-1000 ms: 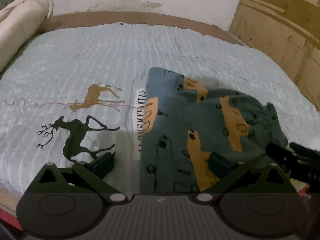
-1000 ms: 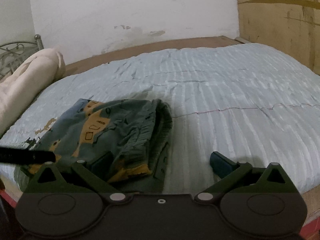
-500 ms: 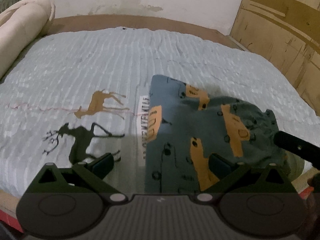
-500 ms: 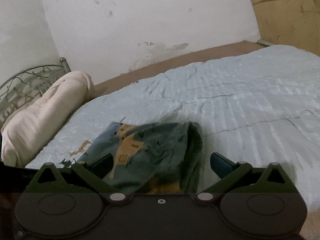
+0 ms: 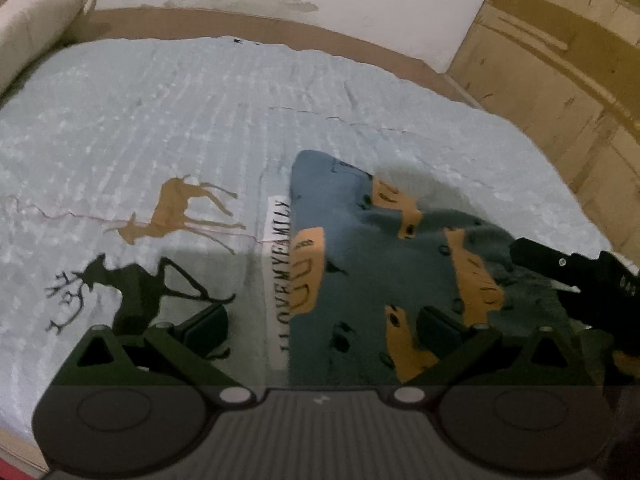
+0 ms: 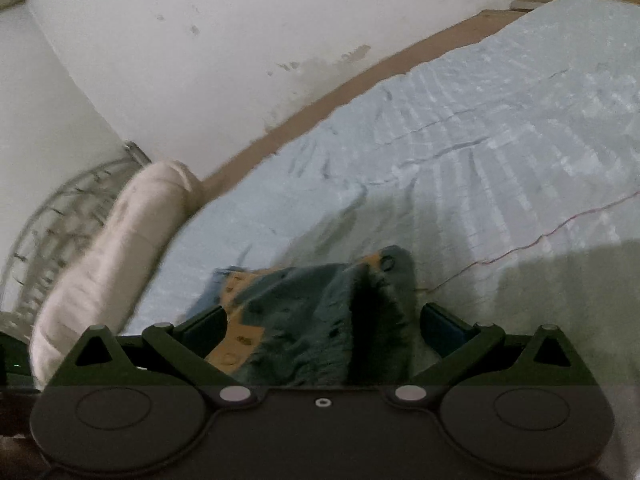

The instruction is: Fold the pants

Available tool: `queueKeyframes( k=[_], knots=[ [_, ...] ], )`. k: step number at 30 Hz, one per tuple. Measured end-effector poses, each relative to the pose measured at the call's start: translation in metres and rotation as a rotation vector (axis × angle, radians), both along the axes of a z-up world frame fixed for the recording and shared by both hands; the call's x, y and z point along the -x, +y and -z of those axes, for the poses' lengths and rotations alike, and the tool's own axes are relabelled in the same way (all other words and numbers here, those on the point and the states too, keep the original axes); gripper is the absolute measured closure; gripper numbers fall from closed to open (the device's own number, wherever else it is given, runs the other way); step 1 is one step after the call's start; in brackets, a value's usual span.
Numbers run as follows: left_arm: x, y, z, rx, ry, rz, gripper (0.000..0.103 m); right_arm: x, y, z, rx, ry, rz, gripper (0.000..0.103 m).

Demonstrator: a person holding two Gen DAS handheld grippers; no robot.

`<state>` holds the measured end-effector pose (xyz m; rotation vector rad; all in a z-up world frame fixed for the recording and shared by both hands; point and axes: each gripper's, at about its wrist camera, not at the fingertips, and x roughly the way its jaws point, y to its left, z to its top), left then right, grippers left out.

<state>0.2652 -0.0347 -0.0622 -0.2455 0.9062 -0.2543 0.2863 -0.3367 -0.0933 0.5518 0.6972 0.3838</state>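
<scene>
One pair of pants (image 5: 400, 272), teal with orange prints, folded, lying on the bed (image 5: 160, 128) just right of its one "I LOVE MY FAMILY" label (image 5: 282, 276). Two printed deer left of that label: one tan (image 5: 176, 212), one black (image 5: 132, 292). One cream rolled blanket (image 6: 120, 248). My left hand-held gripper (image 5: 320, 326): fingers spread wide, holding nothing. My right hand-held gripper (image 6: 322, 324): wide apart, straddling the pants.

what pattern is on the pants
Dusty blue pants with orange vehicle shapes and small dark marks; clearest in the left wrist view.
</scene>
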Motion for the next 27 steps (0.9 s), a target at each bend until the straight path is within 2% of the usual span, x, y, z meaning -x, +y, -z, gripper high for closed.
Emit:
queueKeyframes(
  k=[4,8,12,13,15,20,26,27],
  knots=[
    [0.007,0.003,-0.003,0.035,0.004,-0.021,0.016,0.009,-0.002,-0.003,-0.011,-0.012,0.029,0.014],
    [0.009,0.000,-0.008,-0.001,0.009,-0.033,0.024,0.013,-0.002,-0.005,0.018,-0.001,0.084,0.032],
    [0.009,-0.004,-0.009,-0.005,0.011,-0.025,0.031,0.019,0.003,-0.003,0.060,-0.001,0.092,0.034],
    [0.009,-0.005,-0.009,-0.004,0.011,-0.021,0.037,0.020,0.006,-0.004,0.073,-0.006,0.090,0.034],
    [0.010,-0.006,-0.010,0.002,0.013,-0.017,0.042,0.022,0.009,-0.004,0.090,-0.012,0.091,0.037],
    [0.011,-0.007,-0.012,-0.013,0.008,-0.021,0.060,0.024,0.007,-0.005,0.089,-0.006,0.125,0.059],
    [0.012,-0.008,-0.019,-0.029,-0.010,-0.008,0.083,0.030,0.009,-0.009,0.102,-0.021,0.139,0.073],
    [0.012,-0.007,-0.020,-0.028,-0.014,-0.006,0.084,0.032,0.012,-0.011,0.112,-0.032,0.137,0.074]
  ],
)
